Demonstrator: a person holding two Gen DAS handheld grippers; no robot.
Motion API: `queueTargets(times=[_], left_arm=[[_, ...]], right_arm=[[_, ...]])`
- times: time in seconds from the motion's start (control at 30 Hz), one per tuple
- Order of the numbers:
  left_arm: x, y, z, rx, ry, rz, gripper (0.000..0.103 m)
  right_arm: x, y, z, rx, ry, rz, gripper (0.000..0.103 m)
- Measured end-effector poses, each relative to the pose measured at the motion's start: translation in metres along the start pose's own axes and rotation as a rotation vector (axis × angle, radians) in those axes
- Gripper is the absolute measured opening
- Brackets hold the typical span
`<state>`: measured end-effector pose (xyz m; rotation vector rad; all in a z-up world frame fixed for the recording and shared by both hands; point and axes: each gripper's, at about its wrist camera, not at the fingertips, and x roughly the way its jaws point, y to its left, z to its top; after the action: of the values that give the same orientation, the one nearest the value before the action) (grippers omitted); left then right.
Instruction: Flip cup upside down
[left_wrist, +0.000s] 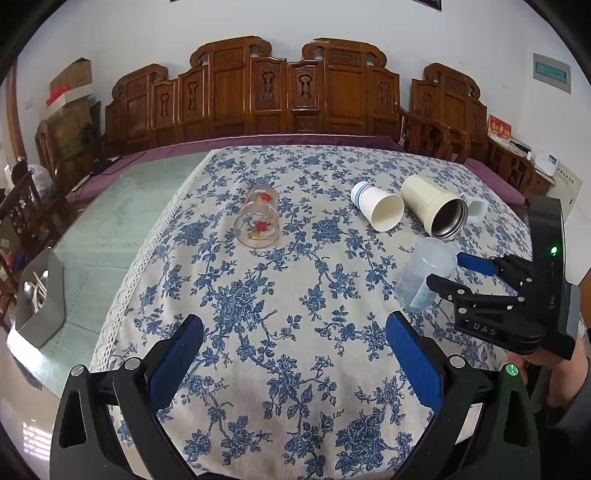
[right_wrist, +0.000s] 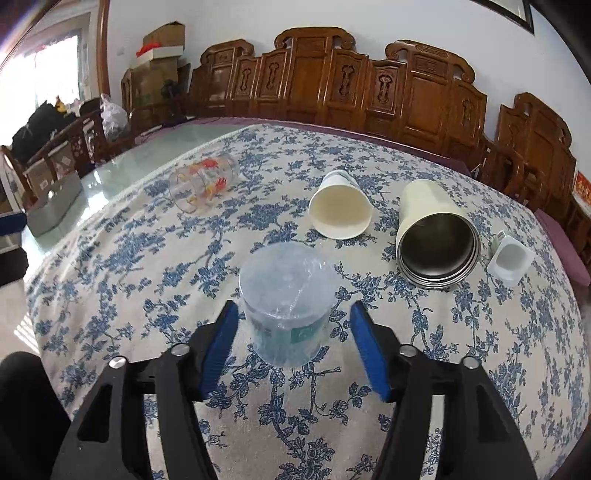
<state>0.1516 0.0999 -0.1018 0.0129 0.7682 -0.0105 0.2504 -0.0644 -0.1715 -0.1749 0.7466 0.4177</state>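
Open cloth up front, cups crowding the far right

Floral tablecloth (left_wrist: 288, 332) lies bare between and ahead of the left gripper (left_wrist: 295, 354), and between the glass tumbler (left_wrist: 258, 221) and paper cup (left_wrist: 380, 210). The right gripper (right_wrist: 291, 347) straddles the clear plastic cup (right_wrist: 288, 299), fingers apart from it; beyond, paper cup, steel-lined tumbler (right_wrist: 436, 236) and small white cup (right_wrist: 511, 260) lie close together.

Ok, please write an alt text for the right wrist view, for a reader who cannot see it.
The open right gripper sits around a clear plastic cup on a blue floral tablecloth, its pads apart from the cup. Behind lie a paper cup, a cream steel tumbler, a flowered glass and a small white cup.
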Motion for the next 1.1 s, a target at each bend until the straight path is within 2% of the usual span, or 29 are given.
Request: queueTargets(times=[0.2, 0.27, 0.4, 0.6, 0.67, 0.9, 1.1], left_arm=[[-0.006, -0.003, 0.001, 0.009, -0.019, 0.002, 0.095], [-0.008, -0.005, 0.002, 0.009, -0.029, 0.005, 0.095], [-0.012, -0.008, 0.0, 0.007, -0.058, 0.009, 0.095], [-0.014, -0.016, -0.001, -0.004, -0.075, 0.006, 0.095], [-0.014, -0.021, -0.003, -0.007, -0.073, 0.003, 0.095], [-0.013, -0.041, -0.011, 0.004, -0.04, -0.006, 0.095], [-0.047, -0.066, -0.015, 0.027, -0.081, -0.014, 0.095]], right_arm=[[-0.016, -0.004, 0.001, 0.036, -0.025, 0.038, 0.068], [-0.025, -0.007, -0.001, 0.063, -0.031, 0.046, 0.071], [-0.039, -0.013, -0.007, 0.115, -0.017, 0.019, 0.072], [-0.064, -0.023, -0.021, 0.196, -0.025, 0.003, 0.089], [-0.074, -0.025, -0.025, 0.203, -0.028, -0.009, 0.1], [-0.105, -0.035, -0.041, 0.242, -0.033, -0.016, 0.101], [-0.153, -0.037, -0.05, 0.234, -0.12, -0.042, 0.101]])
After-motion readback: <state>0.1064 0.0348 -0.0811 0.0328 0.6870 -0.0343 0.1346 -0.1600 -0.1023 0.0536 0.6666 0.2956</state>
